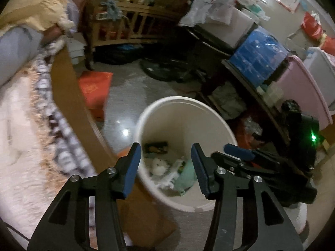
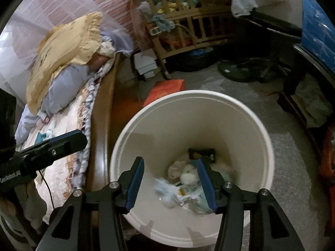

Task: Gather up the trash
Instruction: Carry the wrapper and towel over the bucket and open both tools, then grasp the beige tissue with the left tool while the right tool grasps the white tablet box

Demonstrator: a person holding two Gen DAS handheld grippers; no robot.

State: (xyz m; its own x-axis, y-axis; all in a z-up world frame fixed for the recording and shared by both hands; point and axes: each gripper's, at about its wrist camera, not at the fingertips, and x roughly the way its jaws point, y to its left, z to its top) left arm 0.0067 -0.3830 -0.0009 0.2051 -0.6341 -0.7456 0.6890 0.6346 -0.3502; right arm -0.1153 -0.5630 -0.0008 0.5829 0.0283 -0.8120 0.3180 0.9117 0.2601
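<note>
A white round trash bin (image 1: 184,100) (image 2: 194,93) stands on the floor beside the bed. At its bottom lies trash (image 1: 167,167) (image 2: 188,179): crumpled white tissues, a pale green wrapper and a small dark box. My left gripper (image 1: 165,145) hangs over the bin's near left rim, open, with nothing between its blue pads. My right gripper (image 2: 170,160) is over the bin's mouth, open and empty. A blurred white wrapper (image 2: 165,188) shows below it, inside the bin. Each gripper appears in the other's view: the right gripper (image 1: 238,152) and the left gripper (image 2: 69,140).
A bed with a wooden frame (image 2: 104,113), a patterned blanket and a yellow pillow (image 2: 65,48) runs along the left. An orange box (image 2: 167,90) lies on the floor behind the bin. A wooden crib (image 2: 188,21), a fan base (image 2: 236,71) and a cluttered shelf (image 1: 259,62) stand further off.
</note>
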